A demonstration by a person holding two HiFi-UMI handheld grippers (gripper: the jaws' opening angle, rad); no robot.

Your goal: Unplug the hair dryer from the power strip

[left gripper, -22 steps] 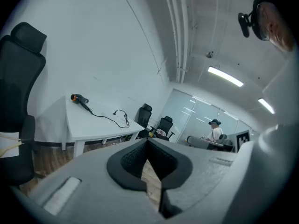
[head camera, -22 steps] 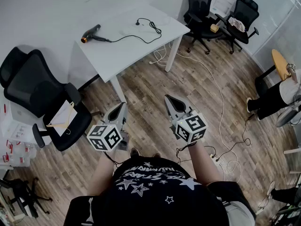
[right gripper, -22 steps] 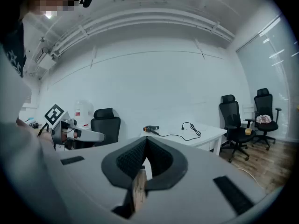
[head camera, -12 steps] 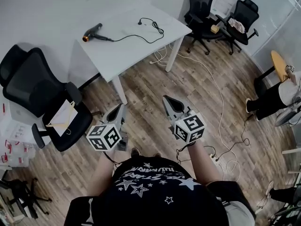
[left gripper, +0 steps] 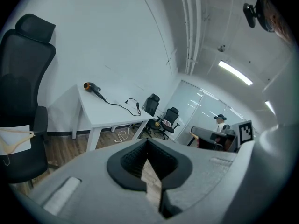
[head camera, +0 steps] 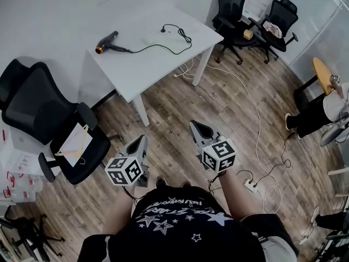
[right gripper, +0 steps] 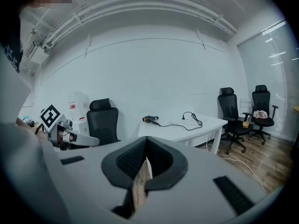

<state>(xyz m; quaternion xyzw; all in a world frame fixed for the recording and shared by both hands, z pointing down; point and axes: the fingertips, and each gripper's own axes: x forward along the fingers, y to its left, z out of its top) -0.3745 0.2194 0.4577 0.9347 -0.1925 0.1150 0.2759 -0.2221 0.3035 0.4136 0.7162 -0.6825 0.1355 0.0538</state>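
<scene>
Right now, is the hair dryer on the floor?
No, the hair dryer lies on the white table.

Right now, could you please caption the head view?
Head view: left gripper and right gripper held before a white table bearing a hair dryer, its plug lying loose.

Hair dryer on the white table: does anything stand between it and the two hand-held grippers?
Nothing visible does. Only wooden floor lies between the left hand-held gripper, the right hand-held gripper and the white table bearing the hair dryer. The black office chair stands aside, at the left.
</scene>
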